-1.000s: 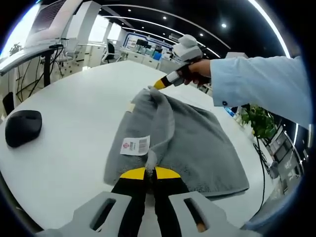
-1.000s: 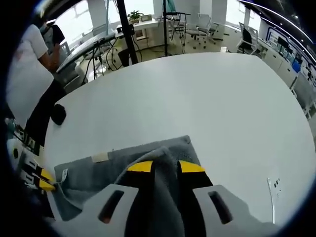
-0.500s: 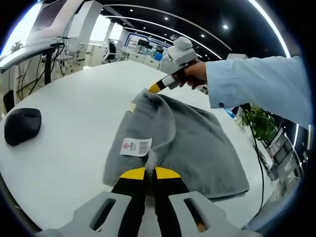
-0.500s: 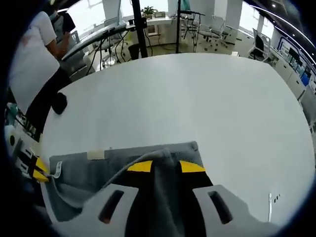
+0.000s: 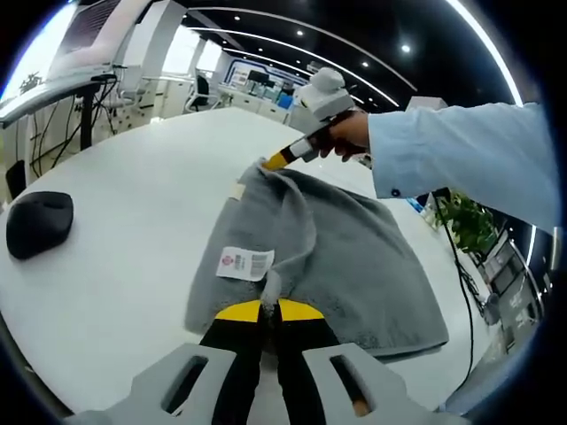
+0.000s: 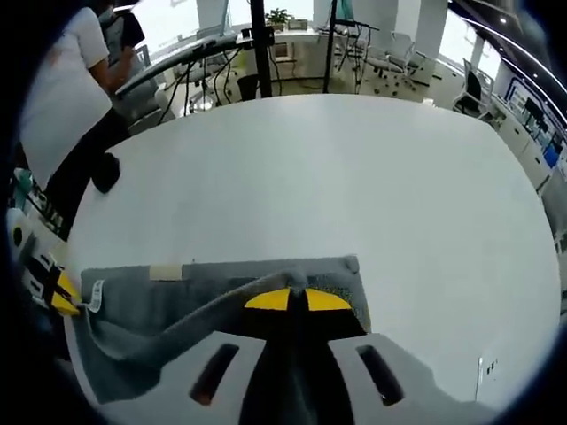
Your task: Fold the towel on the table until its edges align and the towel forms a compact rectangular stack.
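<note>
You pinch 1 corner of the grey terry towel (image 5: 345, 257) in each gripper, so its edge draws taut for folding. The left gripper (image 5: 269, 310) has its jaws pressed on the near corner, by the white label (image 5: 244, 262); the right gripper (image 6: 297, 299) nips the far one on the white round table (image 6: 354, 177).

Beyond the round white desk (image 6: 354, 177) stretches an open office with black tripod stands (image 6: 259, 44), white chairs (image 6: 390, 57) and bright windows, a dark ceiling with recessed spotlights (image 5: 405, 48), and a leafy green potted plant (image 5: 465, 217).

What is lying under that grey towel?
The grey towel lies on the white table, which shows all around it. Its upper fold covers more towel. Whether anything else lies beneath is hidden.
</note>
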`<state>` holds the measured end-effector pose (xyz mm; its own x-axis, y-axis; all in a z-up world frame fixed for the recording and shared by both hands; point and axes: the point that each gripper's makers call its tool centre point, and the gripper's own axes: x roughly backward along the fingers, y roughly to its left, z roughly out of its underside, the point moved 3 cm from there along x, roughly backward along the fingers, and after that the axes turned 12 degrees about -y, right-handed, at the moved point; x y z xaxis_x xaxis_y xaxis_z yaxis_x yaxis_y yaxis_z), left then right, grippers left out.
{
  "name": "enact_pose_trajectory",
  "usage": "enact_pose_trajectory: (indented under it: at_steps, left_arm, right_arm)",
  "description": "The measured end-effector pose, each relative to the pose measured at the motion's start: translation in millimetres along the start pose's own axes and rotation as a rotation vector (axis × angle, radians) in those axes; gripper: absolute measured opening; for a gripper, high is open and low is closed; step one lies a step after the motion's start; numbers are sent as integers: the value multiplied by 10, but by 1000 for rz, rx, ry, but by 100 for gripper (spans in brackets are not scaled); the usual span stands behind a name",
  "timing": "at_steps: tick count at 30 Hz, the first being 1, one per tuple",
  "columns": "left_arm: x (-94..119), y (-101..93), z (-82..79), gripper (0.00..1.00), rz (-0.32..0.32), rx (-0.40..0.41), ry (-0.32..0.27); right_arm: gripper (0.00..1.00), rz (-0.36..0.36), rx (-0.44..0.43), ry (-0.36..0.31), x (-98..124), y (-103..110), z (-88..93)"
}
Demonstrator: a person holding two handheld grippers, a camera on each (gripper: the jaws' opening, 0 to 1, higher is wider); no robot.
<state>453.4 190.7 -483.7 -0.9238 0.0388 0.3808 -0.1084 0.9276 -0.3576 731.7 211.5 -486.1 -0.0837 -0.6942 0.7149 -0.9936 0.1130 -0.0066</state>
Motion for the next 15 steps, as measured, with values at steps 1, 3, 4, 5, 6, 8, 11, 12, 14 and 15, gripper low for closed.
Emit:
enact_pose_trajectory:
  at_steps: [1, 3, 4, 5, 6, 8, 11, 12, 14, 15]
  left_arm:
    - [-1, -3, -3, 4, 1, -1, 0]
    - [8, 1, -4, 4, 1, -2, 0]
    - [11, 1, -5, 4, 1, -1, -1]
    - [12, -1, -12, 4, 2, 0, -2]
    - [16, -7, -29, 4, 2, -1, -6]
    - [13, -17, -53, 4, 3, 1, -12]
    - [10, -11, -120, 4, 3, 0, -26]
    - [12, -9, -144, 4, 2, -2, -32]
    - [15, -14, -177, 4, 1, -10, -41]
    - [6, -6, -186, 4, -1, -13, -42]
  right_arm:
    - [1, 5, -2, -3, 18, -18, -17]
    - [1, 15, -10, -13, 48, -67, -54]
    - [1, 22, -12, -18, 86, -70, -67]
    - [1, 29, -12, -28, 119, -89, -95]
    - [1, 37, -13, -31, 139, -86, -107]
    - [1, 48, -5, -39, 155, -143, -138]
    - [1, 75, 1, -52, 224, -196, -172]
    - [1, 81, 1, -53, 214, -237, -173]
    - [1, 88, 1, -56, 174, -304, -179]
    - [1, 94, 3, -56, 168, -319, -180]
